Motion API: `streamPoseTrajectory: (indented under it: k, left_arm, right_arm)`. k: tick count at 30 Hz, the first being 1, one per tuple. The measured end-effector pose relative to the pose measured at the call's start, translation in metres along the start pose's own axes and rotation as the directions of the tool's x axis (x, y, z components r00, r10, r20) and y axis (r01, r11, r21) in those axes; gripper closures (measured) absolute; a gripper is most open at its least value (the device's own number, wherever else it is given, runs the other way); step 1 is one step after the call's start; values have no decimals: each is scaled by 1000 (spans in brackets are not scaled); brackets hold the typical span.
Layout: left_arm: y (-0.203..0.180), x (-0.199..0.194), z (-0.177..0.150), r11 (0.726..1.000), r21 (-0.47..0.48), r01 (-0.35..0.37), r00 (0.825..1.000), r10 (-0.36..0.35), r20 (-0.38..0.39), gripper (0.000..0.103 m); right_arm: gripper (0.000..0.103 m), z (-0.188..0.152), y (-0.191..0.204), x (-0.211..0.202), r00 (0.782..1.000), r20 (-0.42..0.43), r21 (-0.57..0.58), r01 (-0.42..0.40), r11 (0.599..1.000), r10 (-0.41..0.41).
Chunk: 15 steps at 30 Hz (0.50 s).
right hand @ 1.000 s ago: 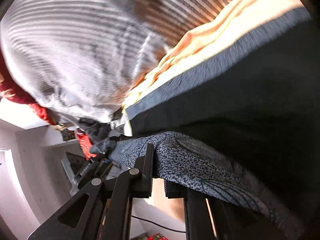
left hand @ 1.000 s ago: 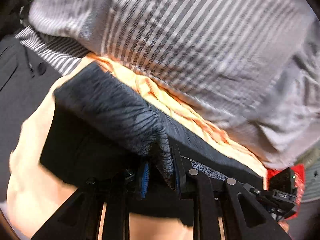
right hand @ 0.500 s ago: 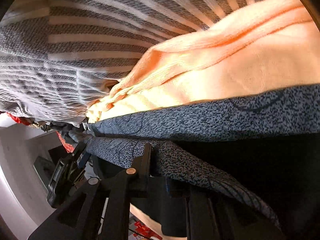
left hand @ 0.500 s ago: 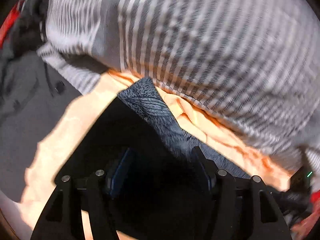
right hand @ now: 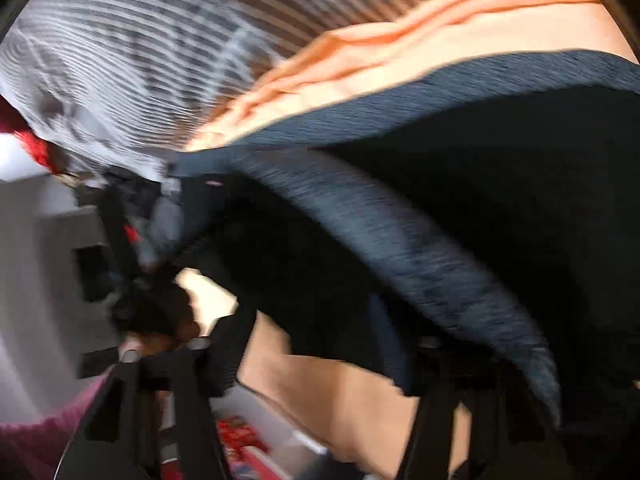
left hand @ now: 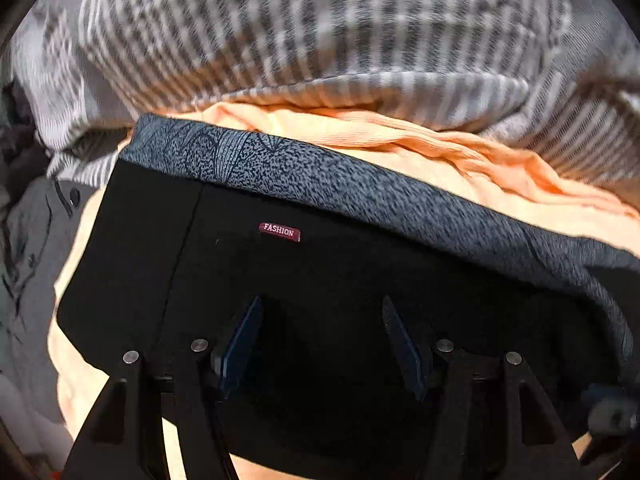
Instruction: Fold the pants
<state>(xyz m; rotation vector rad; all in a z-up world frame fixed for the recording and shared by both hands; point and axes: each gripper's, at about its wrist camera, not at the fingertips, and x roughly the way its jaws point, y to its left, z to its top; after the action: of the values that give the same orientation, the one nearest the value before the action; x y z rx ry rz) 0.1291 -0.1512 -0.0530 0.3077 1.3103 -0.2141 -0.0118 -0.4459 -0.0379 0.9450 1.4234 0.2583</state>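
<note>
The black pants (left hand: 280,280) with a speckled grey-blue waistband (left hand: 320,176) and a small red FASHION label (left hand: 279,232) lie folded on an orange cloth. My left gripper (left hand: 320,312) is open just above them, holding nothing. In the blurred right wrist view the pants (right hand: 500,184) fill the right side with the waistband (right hand: 420,248) arching over. My right gripper (right hand: 316,320) is open, its jaws wide apart under the pants' edge.
An orange cloth (left hand: 460,160) lies under the pants. A grey-and-white striped garment (left hand: 320,40) is heaped behind. A grey buttoned garment (left hand: 28,240) lies at the left. A red item (right hand: 32,144) and pale furniture show at the right view's left.
Both grippers let go of the waistband and opened wide. The pants now lie flat on the orange cloth. The left gripper has drawn back a little.
</note>
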Motion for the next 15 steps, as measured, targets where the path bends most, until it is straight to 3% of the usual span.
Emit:
streamPoseTrajectory:
  k: [2,6,10,12,15]
  left_arm:
    - [-4,-6,-5,999,40,9,1000,-8,-14,39]
    - [-19,-31,-20,991,124,43,999,-43,-4,39]
    - [-47,-47,-51,969,188,159,987,-154,-43,39]
    - [-67,-52,-67,952,221,211,977,-197,-85,39]
    - [-96,-62,-95,916,262,304,951,-278,-133,39]
  right_arm:
    - [58,-4,-1,-21,998,66,2,-5,1000,5]
    - [37,-36,2,-72,972,225,1,66,998,-65]
    - [37,-96,-8,-107,938,322,92,99,991,-124]
    - [37,-135,-19,-122,919,338,158,158,975,-204]
    - [37,-194,-39,-136,907,343,255,161,953,-245]
